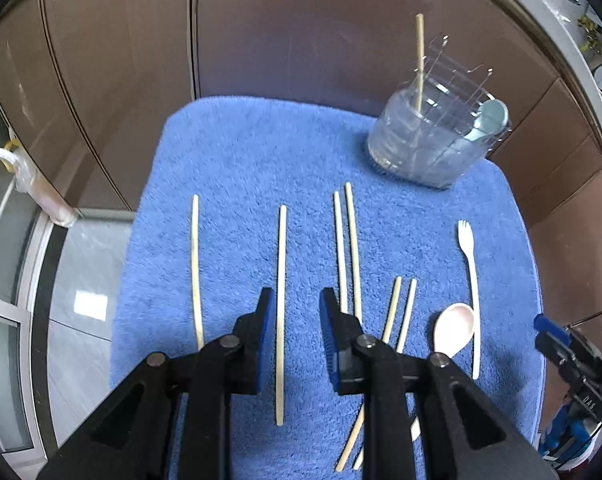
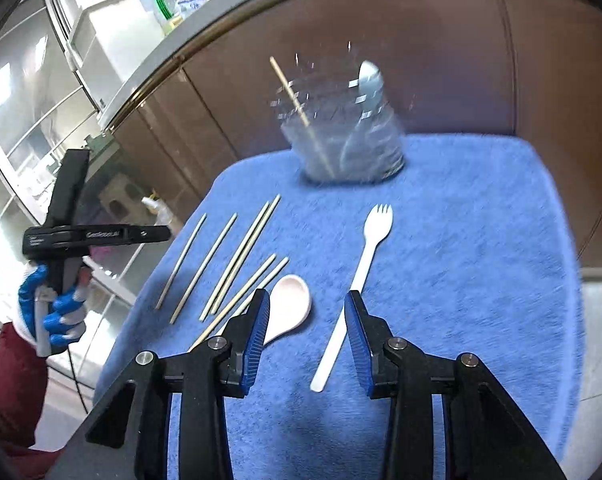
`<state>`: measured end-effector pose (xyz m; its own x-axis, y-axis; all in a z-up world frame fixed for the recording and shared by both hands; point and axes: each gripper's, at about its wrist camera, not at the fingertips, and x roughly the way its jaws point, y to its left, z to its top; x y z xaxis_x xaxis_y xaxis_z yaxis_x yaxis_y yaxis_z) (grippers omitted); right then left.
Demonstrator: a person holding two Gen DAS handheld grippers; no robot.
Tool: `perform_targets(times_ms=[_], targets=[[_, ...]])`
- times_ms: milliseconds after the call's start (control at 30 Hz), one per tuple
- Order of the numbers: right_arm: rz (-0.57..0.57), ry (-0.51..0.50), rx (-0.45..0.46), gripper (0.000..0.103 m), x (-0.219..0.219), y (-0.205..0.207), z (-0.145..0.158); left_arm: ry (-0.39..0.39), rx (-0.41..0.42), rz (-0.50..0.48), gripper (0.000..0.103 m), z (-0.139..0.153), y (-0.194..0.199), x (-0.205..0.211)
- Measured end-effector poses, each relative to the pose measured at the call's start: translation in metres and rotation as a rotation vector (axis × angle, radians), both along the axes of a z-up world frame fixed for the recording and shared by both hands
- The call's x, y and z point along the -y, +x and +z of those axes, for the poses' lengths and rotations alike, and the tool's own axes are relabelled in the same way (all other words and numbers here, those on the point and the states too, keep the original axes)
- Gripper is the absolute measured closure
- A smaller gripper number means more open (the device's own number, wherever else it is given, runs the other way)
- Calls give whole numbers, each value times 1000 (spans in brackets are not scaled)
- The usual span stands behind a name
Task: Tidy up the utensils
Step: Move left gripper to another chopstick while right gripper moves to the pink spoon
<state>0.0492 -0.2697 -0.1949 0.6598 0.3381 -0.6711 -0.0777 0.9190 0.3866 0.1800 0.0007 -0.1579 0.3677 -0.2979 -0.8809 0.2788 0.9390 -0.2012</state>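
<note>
Several wooden chopsticks lie side by side on a blue towel (image 1: 261, 160). My left gripper (image 1: 295, 305) hovers open over one chopstick (image 1: 281, 280), which shows in the gap between its blue pads without touching them. A white fork (image 2: 375, 236) and a pink spoon (image 2: 291, 300) lie to the right. My right gripper (image 2: 307, 300) is open above them; the fork's handle runs between its jaws and the spoon's bowl is beside the left fingertip. At the towel's far end, a clear holder (image 1: 433, 140) holds one upright chopstick (image 1: 420, 64) and a pale blue spoon (image 1: 489, 118).
Brown cabinet fronts (image 1: 301, 40) rise close behind the towel. In the right wrist view, a hand in a blue and white glove (image 2: 57, 308) with a red sleeve holds the other gripper off the towel's left edge. Shelves with bottles (image 2: 181, 0) stand beyond.
</note>
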Motion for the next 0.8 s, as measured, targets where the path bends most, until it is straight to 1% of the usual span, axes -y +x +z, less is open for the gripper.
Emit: perform_targets(times_ms=[133, 400, 667, 800], targets=[[22, 39, -40, 67, -1, 14, -15, -11, -41, 4, 81, -12, 12, 1], [75, 48, -83, 67, -9, 35, -34, 0, -80, 13, 81, -31, 37, 9], [110, 64, -112, 74, -12, 47, -43, 50, -109, 21, 82, -47, 60, 18], [136, 60, -127, 75, -17, 57, -46, 68, -122, 24, 82, -54, 70, 21]])
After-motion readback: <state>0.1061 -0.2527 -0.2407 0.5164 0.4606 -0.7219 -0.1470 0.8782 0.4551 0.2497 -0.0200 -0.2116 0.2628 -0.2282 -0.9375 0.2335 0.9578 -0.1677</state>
